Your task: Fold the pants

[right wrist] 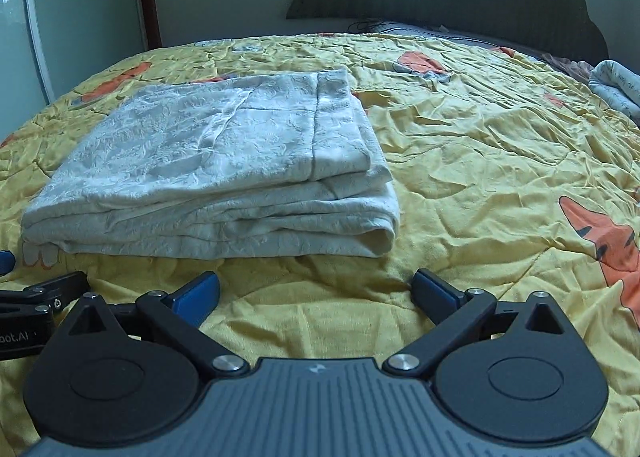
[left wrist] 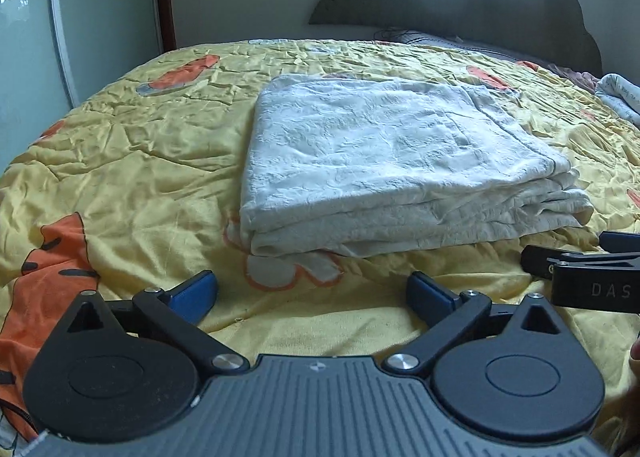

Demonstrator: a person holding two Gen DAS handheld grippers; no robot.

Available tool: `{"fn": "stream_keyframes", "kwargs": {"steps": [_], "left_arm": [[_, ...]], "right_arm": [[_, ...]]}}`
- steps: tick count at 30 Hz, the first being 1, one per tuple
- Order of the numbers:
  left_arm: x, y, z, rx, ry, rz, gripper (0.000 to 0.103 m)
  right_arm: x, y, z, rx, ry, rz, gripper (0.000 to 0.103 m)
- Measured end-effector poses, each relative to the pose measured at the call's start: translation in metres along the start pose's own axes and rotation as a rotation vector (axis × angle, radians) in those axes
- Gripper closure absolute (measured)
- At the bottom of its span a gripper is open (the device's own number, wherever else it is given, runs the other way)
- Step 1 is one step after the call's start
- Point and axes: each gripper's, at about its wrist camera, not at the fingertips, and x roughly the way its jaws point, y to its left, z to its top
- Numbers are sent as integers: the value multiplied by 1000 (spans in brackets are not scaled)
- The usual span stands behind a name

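The white pants [left wrist: 392, 161] lie folded into a flat stack of several layers on the yellow bedspread [left wrist: 132, 161]. They also show in the right wrist view [right wrist: 216, 173], left of centre. My left gripper [left wrist: 312, 293] is open and empty, low over the bedspread just in front of the stack. My right gripper [right wrist: 316, 293] is open and empty, in front of the stack's right end. Each gripper's black body shows at the edge of the other's view: the right one [left wrist: 592, 273] and the left one [right wrist: 36, 305].
The bedspread [right wrist: 500, 161] has orange cartoon prints and many wrinkles. A dark scalloped headboard [left wrist: 472, 5] stands at the far end. A light crumpled cloth [left wrist: 620, 97] lies at the far right edge. A mirror or glass door [left wrist: 100, 9] stands to the left.
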Motion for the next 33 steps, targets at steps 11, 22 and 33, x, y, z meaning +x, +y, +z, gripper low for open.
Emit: {"fn": "stream_keyframes", "kwargs": {"steps": [11,22,33], "left_arm": [[6,-3,6,-4,4,11,0],[9,-3,7,-1,0,-3,0],[10,-3,7,-1,0,-3,0]], "right_arm": [[0,0,0,0,-3,3,0],[0,0,0,1,-4,2,0],[0,0,0,1,-4,4,0]]}}
